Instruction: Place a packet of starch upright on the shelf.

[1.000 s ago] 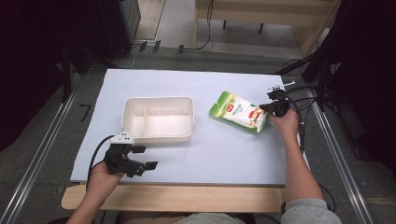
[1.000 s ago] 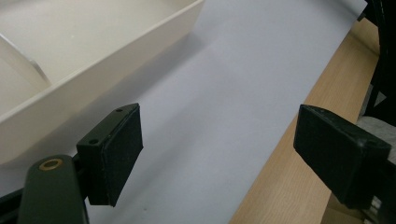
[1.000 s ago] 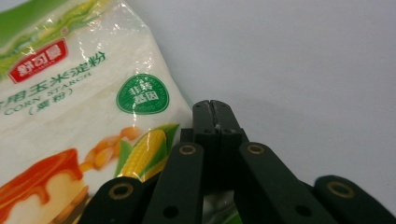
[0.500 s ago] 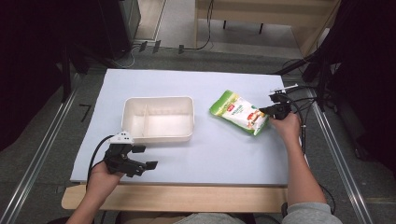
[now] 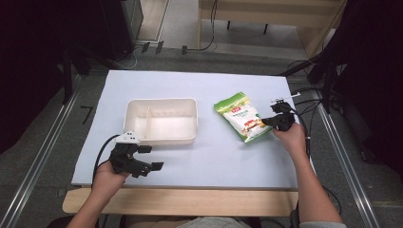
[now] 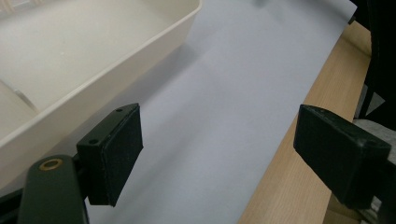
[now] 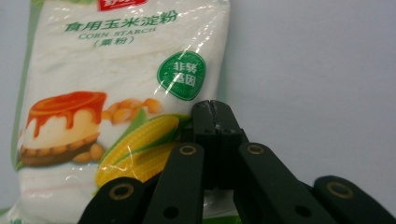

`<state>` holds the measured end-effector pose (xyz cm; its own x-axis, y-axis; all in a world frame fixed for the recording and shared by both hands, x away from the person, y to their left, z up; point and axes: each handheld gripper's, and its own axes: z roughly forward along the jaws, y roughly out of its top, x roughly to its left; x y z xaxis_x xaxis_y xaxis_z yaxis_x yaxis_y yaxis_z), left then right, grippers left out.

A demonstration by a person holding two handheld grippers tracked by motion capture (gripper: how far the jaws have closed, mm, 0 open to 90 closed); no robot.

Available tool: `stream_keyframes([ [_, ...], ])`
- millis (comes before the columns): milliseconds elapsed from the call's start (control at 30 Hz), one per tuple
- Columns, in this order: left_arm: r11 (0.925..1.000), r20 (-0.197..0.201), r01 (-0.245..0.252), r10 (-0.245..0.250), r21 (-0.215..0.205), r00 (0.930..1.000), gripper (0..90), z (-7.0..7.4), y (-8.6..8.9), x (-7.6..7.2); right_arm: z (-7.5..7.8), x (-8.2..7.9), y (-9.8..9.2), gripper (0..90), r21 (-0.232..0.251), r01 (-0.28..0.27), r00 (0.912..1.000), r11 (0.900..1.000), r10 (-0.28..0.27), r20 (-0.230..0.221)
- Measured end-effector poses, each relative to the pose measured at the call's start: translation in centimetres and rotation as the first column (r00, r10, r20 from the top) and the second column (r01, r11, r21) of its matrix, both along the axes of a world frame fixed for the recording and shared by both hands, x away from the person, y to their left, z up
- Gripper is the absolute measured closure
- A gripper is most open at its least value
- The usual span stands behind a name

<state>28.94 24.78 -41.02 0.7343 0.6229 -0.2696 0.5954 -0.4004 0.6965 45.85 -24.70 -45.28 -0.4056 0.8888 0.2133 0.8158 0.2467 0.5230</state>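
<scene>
You've dragged the corn starch bag [image 5: 241, 117] closer to the tray [image 5: 161, 120], right hand-held gripper [image 5: 272, 121] clamped on its edge.

A pale blue sheet [image 5: 199, 85] is covering most of the tabletop [image 5: 180, 202], whose light wooden edge is showing along the bottom of the frame. Grey floor [image 5: 43, 128] is stretching along both sides, with metal rails [image 5: 45, 156] running diagonally at the lower left and at the right. At the top, black cables [image 5: 199, 47] are lying on the floor beneath a light wooden piece of furniture [image 5: 266, 14]. Dark equipment [image 5: 43, 38] is filling the upper left corner, and dark shapes are standing at the upper right.
</scene>
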Motion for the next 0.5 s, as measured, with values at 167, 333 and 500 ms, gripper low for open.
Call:
stream_keyframes([
  [167, 0.9999, 0.000, 0.015, -0.015, -0.001, 0.9999, 16.3, 0.0, -0.4, 0.3, 0.1, -1.2, 0.4, 90.0, 0.016, -0.014, 0.9998, 1.000, 0.014, -0.010],
  [333, 0.9996, 0.002, 0.028, -0.028, -0.009, 0.9996, 16.3, 0.0, -0.8, 0.6, 0.3, -2.4, 1.1, 90.0, 0.027, -0.021, 0.9994, 0.999, 0.022, -0.027],
  [500, 0.9993, 0.004, 0.037, -0.037, -0.003, 0.9993, 16.3, 0.0, -1.0, 0.8, 0.5, -3.6, 1.9, 90.0, 0.035, -0.045, 0.9983, 0.998, 0.046, -0.034],
])
